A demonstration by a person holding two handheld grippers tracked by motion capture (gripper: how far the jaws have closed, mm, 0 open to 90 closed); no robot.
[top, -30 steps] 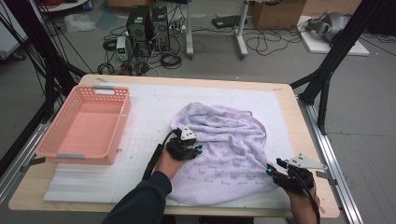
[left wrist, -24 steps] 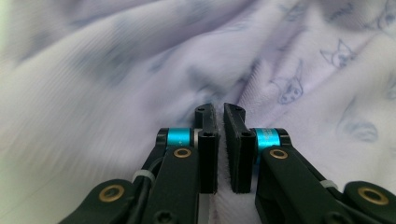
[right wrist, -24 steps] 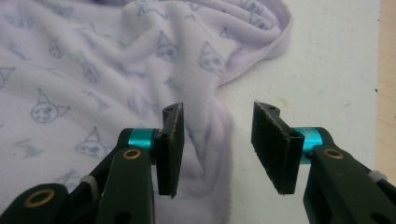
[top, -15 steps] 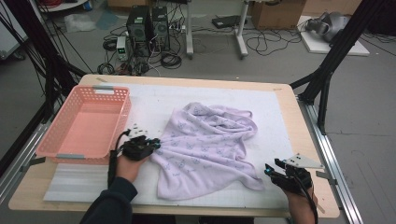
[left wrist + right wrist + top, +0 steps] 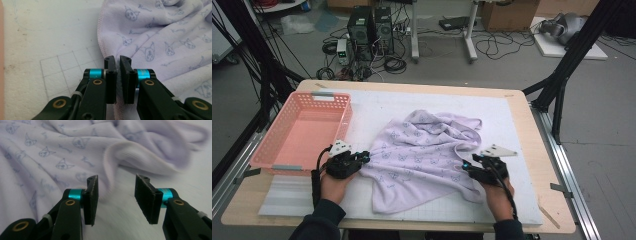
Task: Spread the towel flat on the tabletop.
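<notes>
1. The lilac towel, printed with small cat faces, lies crumpled in the middle of the white mat that covers the desk. Its far right part is bunched into thick folds, while its near part spreads flatter toward the near edge of the mat.
2. The left tongs are at the towel's left edge, and in the left gripper view their jaws stand almost together with the stitched hem of the towel pinched between the pads. They are clamped on the cloth, having just finished closing on it.
3. The right tongs sit at the towel's near right side. In the right gripper view the jaws stand apart with a clear gap; a rolled fold of the towel lies just beyond them and nothing is pressed between the pads.
4. The person's left hand and right hand come in from the near edge of the desk, one on each side of the towel.
5. A pink plastic basket stands on the left part of the desk, just to the left of the left tongs and apart from the towel.
6. Beyond the far edge of the desk, computer cases and loose cables lie on the floor.
</notes>
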